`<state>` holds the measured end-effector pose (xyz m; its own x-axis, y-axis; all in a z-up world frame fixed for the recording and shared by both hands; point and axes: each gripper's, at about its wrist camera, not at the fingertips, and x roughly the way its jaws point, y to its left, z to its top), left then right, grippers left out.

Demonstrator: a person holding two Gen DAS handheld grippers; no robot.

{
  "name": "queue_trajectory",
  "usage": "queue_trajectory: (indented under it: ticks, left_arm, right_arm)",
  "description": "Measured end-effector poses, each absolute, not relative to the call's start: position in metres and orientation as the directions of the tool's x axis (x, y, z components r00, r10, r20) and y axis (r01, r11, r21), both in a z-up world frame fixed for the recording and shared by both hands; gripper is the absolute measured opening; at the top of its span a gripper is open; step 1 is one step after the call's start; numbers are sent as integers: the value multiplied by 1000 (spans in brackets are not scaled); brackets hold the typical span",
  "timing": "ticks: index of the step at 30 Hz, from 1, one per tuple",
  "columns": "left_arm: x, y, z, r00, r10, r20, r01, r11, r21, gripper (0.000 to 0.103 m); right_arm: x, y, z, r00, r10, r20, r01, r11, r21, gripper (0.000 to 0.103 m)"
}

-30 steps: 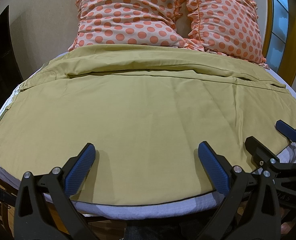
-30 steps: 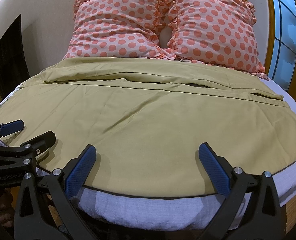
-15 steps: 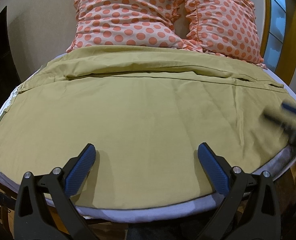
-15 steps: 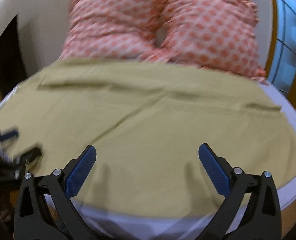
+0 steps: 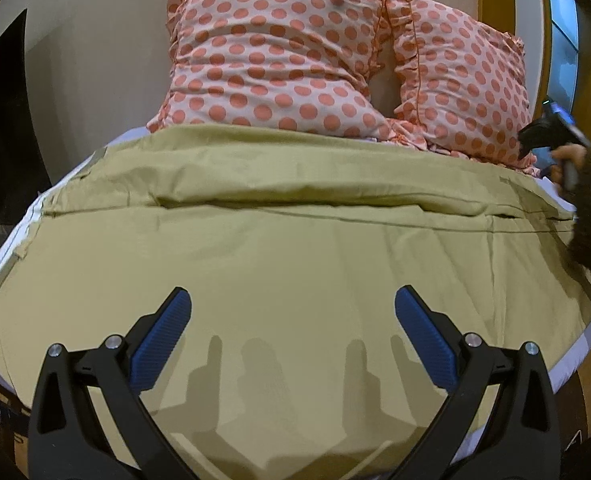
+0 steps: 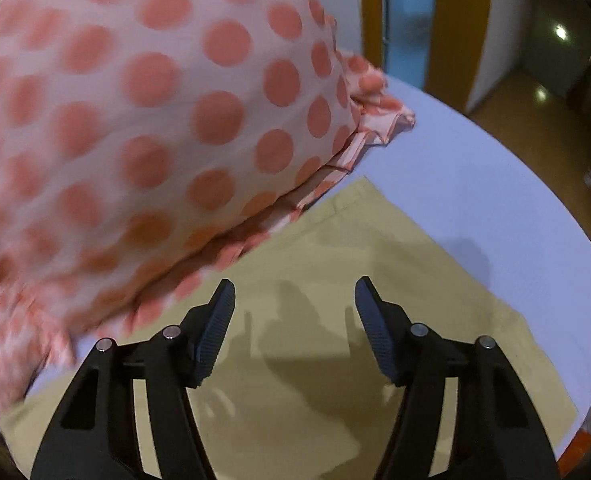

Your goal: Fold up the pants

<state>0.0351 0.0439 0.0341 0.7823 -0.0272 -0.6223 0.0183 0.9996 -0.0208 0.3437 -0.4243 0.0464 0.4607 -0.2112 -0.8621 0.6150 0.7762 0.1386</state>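
Note:
A large khaki-yellow cloth point(image 5: 295, 248) lies spread flat over the bed; I cannot tell whether it is the pants. My left gripper point(image 5: 293, 320) is open and empty, low over the cloth's near part. My right gripper point(image 6: 294, 300) is open and empty, just above the cloth's far right corner point(image 6: 359, 240) beside a pillow. In the left wrist view the right gripper's body point(image 5: 551, 132) and the hand holding it show at the right edge.
Two pink pillows with coral dots point(image 5: 279, 68) point(image 5: 463, 92) lean at the head of the bed; one fills the right wrist view point(image 6: 147, 112). A white bedsheet point(image 6: 475, 184) lies under the cloth. A wall, a window frame point(image 5: 551, 32) and wooden floor point(image 6: 535, 120) surround the bed.
My right gripper has swept from the foot of the bed to the far right corner by the pillow. My left gripper has moved forward and lower over the cloth.

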Motion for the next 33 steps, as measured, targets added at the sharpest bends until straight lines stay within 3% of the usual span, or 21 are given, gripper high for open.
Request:
queue_trajectory:
  ticks: [7,8,10,11,12,15,18,21,24,26,28,31,32,33]
  left_arm:
    - [50,49,31,778,-58,-625,39,998,-43,101]
    - [52,49,29,774,-65,-630,44,998,-50,101]
    - [54,51,27,766,-108,-633,70,994,-84,101]
    - [54,52,26,765,-130,-631,83,991,-103,101]
    - [55,54,26,764,-162,-624,99,986,-136,101]
    - [52,59,29,775,-193,-602,104,978,-180,101]
    - [43,63,38,802,-166,-574,86,983,-164,101]
    - [30,73,47,833,-147,-533,67,984,-167,101]
    - [23,90,55,846,-118,-520,28,984,-177,101]
    - [22,102,60,851,-109,-514,11,982,-191,101]
    - [22,111,64,853,-97,-512,-7,980,-198,101]
    - [33,124,76,854,-95,-512,-20,977,-215,101]
    - [39,128,80,853,-94,-513,-24,975,-219,101]
    - [43,131,82,850,-91,-519,-31,975,-221,101]
  right_arm:
    - [387,-432,4,382,-317,-868,662,749,18,63]
    - [386,-431,0,411,-320,-853,647,762,25,56]
    - [380,-433,-7,457,-325,-828,630,776,43,33]
    - [372,-437,-12,503,-309,-807,614,785,82,28]
    - [366,-442,-17,528,-305,-793,609,787,102,14]
    - [347,-466,-27,604,-202,-771,596,757,268,5]
    - [309,-490,-32,723,-65,-688,531,690,492,4]
    - [253,-503,-23,824,11,-566,419,660,623,4]
    - [186,-500,-7,888,103,-448,295,619,728,1]
    - [140,-498,-8,901,126,-416,259,612,747,0]
    - [112,-483,3,893,101,-438,293,608,738,0]
    - [84,-486,-25,847,178,-501,358,505,785,2]
    - [71,-484,-28,832,208,-515,370,485,792,11]
    - [65,-482,-29,816,231,-530,382,474,794,26]
